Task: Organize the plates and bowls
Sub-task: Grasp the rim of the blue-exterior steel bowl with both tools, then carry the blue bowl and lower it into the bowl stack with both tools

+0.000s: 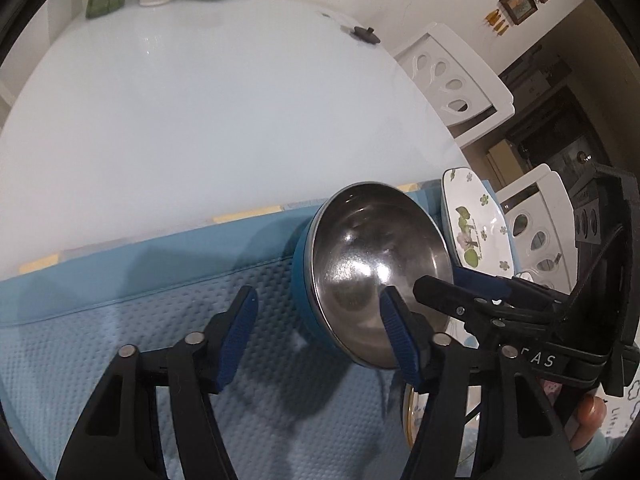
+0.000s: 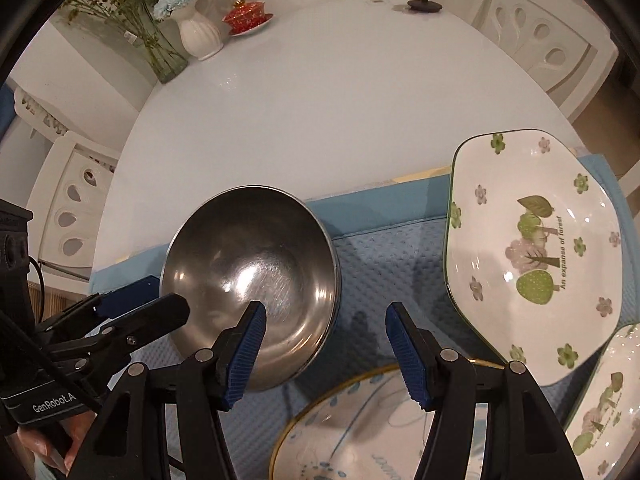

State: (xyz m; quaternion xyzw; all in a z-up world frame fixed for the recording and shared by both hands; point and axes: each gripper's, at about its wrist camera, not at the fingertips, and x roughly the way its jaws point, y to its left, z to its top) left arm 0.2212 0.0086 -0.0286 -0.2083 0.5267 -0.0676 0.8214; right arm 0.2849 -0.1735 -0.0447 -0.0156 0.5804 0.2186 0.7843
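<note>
A steel bowl with a blue outside [image 1: 372,264] [image 2: 256,276] sits on a light blue mat [image 1: 160,344] [image 2: 384,256]. My left gripper [image 1: 320,332] is open, its right finger just inside the bowl's near rim; it also shows at the left of the right wrist view [image 2: 132,312]. My right gripper [image 2: 324,344] is open and empty above the mat, right of the bowl, and shows in the left wrist view [image 1: 452,284]. An octagonal plate with green trees [image 2: 532,256] [image 1: 474,224] lies to the right. A blue-patterned, gold-rimmed plate [image 2: 360,428] lies below my right gripper.
A second tree-pattern plate [image 2: 604,408] sits at the right edge. On the white round table [image 2: 320,100] stand a white vase [image 2: 200,36], a glass vase [image 2: 160,52], a red lidded cup [image 2: 248,18] and a black knob [image 2: 424,4]. White chairs [image 2: 536,36] [image 1: 452,76] surround it.
</note>
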